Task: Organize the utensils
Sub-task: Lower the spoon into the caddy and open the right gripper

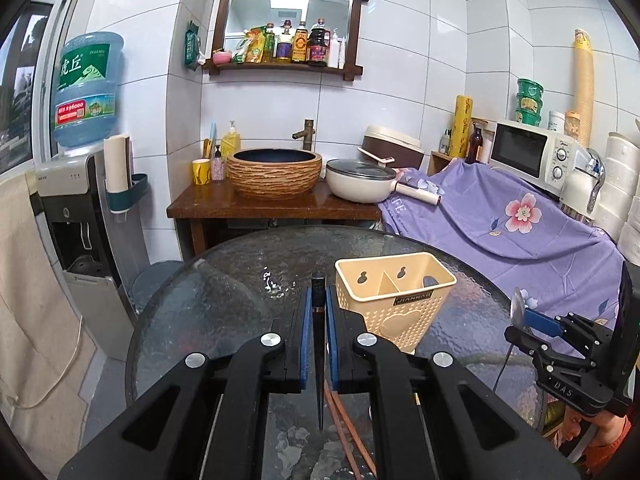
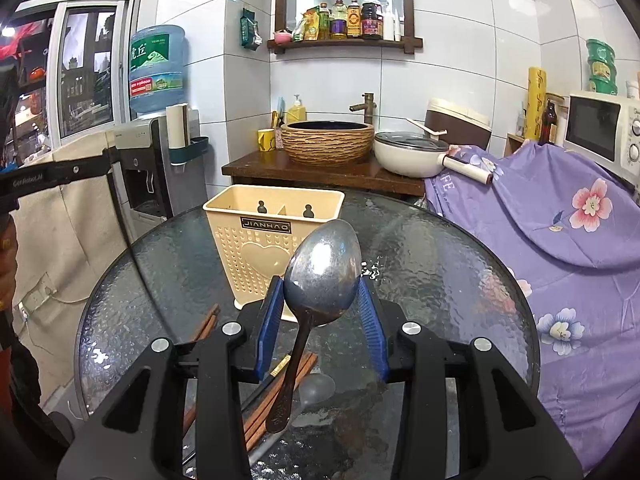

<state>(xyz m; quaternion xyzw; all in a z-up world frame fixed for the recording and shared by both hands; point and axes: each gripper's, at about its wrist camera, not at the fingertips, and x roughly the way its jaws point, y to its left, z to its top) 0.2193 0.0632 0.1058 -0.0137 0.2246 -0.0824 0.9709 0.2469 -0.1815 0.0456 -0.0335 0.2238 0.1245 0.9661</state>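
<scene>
Transfer step: right gripper (image 2: 322,316) jaws clamp metal spoon (image 2: 322,270); left gripper (image 1: 319,328) jaws pinch dark chopstick (image 1: 319,320), both above tabletop (image 1: 208,300). Next likely: lower each into cream utensil caddy (image 2: 256,248) compartment.

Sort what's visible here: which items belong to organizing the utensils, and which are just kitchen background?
Job: metal spoon in right gripper; dark utensil in left gripper; beige utensil caddy; chopsticks on glass table.

Background: microwave, lidded pan, basin sink, water jug.
</scene>
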